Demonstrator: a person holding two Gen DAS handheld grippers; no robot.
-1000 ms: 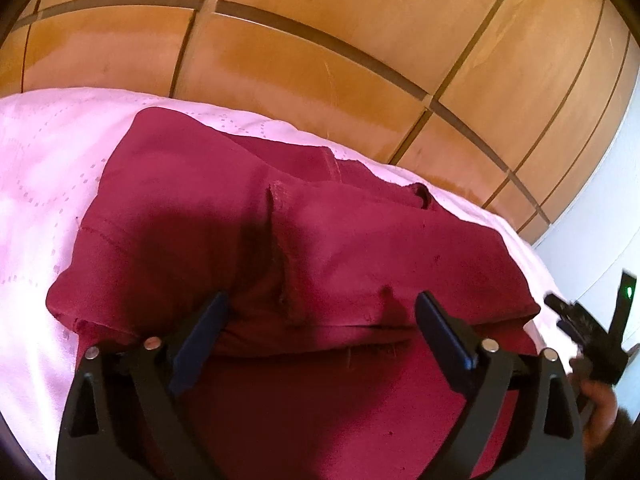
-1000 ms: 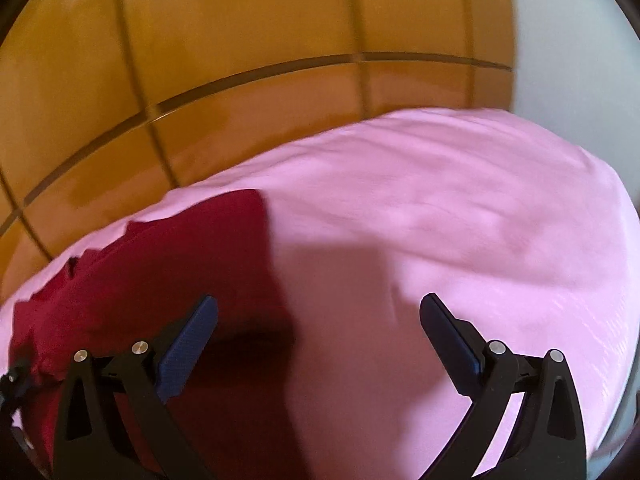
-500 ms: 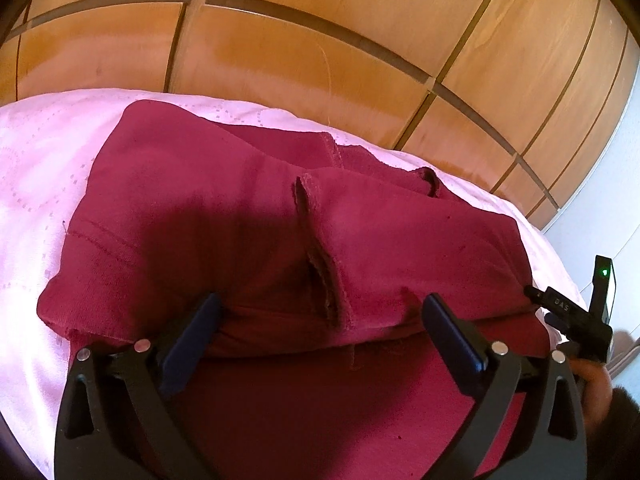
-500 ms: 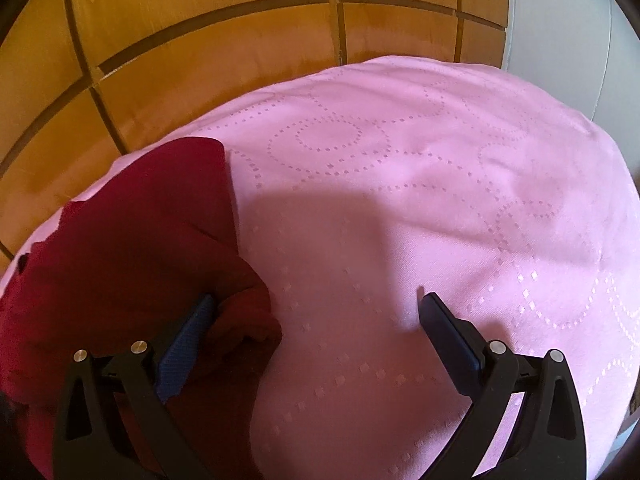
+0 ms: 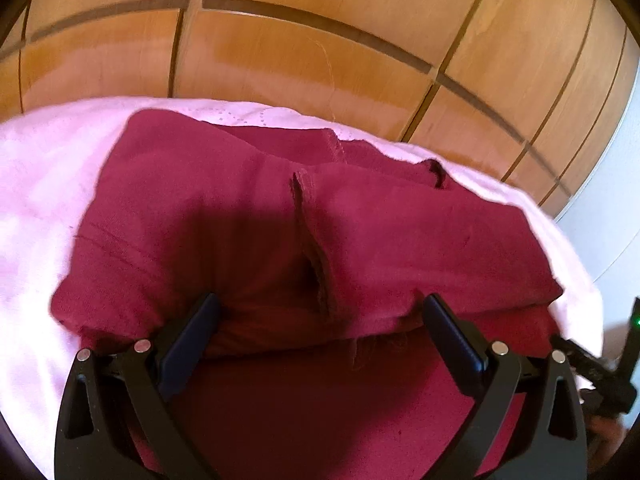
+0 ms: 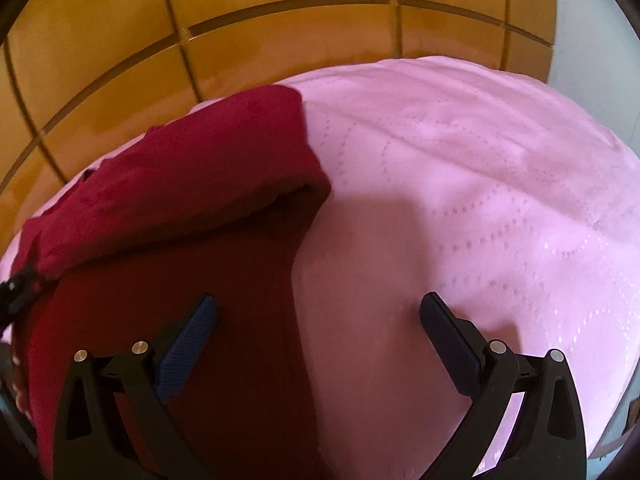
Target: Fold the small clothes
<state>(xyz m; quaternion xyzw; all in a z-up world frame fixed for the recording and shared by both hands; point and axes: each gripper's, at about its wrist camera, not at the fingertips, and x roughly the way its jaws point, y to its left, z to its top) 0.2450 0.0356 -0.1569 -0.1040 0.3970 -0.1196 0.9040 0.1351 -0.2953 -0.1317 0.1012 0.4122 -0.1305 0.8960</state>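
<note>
A dark red garment (image 5: pixel 224 216) lies on the pink bedspread (image 5: pixel 36 184), its far part folded back toward me over its near part. Two folded flaps meet at a hemmed edge (image 5: pixel 312 248) down the middle. My left gripper (image 5: pixel 320 320) hangs open just above the fold's near edge, holding nothing. In the right wrist view the same garment (image 6: pixel 192 184) fills the left side, its folded right corner (image 6: pixel 316 184) ahead. My right gripper (image 6: pixel 318 318) is open over the garment's right edge, its left finger over red cloth, its right finger over the bedspread.
A wooden panelled headboard (image 5: pixel 304 52) rises behind the bed. A pale wall (image 6: pixel 592 40) stands to the right. The pink bedspread (image 6: pixel 500 184) stretches wide to the right of the garment. Part of the other gripper (image 5: pixel 600 376) shows at the left wrist view's right edge.
Both grippers have stayed open. The right gripper has swung left so more of the folded garment shows. The left view has shifted slightly; the garment's fold looks unchanged.
</note>
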